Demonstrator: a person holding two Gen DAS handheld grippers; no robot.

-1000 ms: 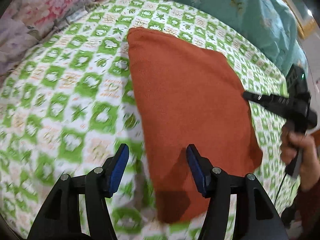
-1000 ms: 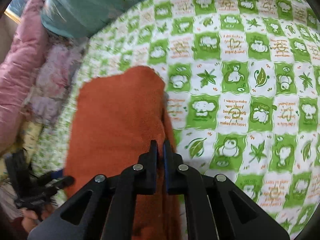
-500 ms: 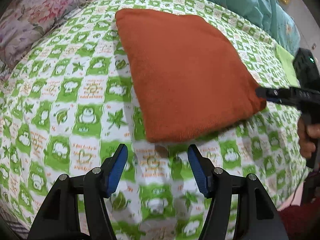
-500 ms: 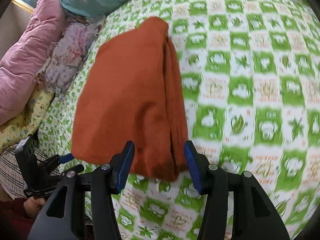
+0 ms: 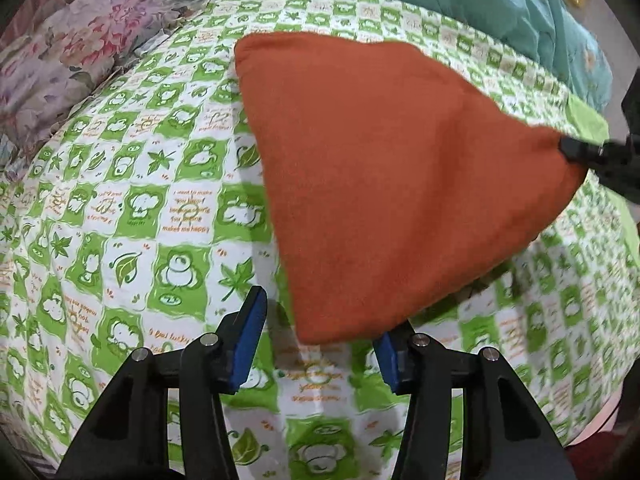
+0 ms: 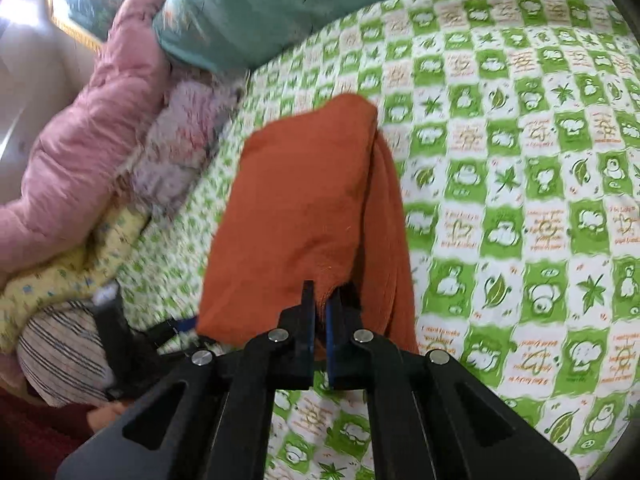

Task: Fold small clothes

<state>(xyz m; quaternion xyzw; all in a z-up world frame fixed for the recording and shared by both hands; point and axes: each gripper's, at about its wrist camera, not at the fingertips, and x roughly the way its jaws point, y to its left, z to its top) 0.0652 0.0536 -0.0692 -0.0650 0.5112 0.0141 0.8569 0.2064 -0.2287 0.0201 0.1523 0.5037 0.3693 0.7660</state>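
A folded rust-orange cloth (image 5: 392,184) lies on the green-and-white checked bedspread (image 5: 132,208). My right gripper (image 6: 319,312) is shut on the near corner of the orange cloth (image 6: 304,200) and lifts it. It shows at the right edge of the left wrist view (image 5: 568,150), pinching the cloth's right corner. My left gripper (image 5: 320,340) is open, its blue pads on either side of the cloth's near corner, not closed on it.
A teal quilt (image 5: 460,4) lies along the far side of the bed. A floral pillow (image 5: 68,64) lies far left. A pink quilt (image 6: 84,152) and yellow fabric (image 6: 68,264) lie at the left in the right wrist view.
My right gripper has shut on the cloth's corner and raised it. My left gripper has moved in towards the cloth's near corner and stays open.
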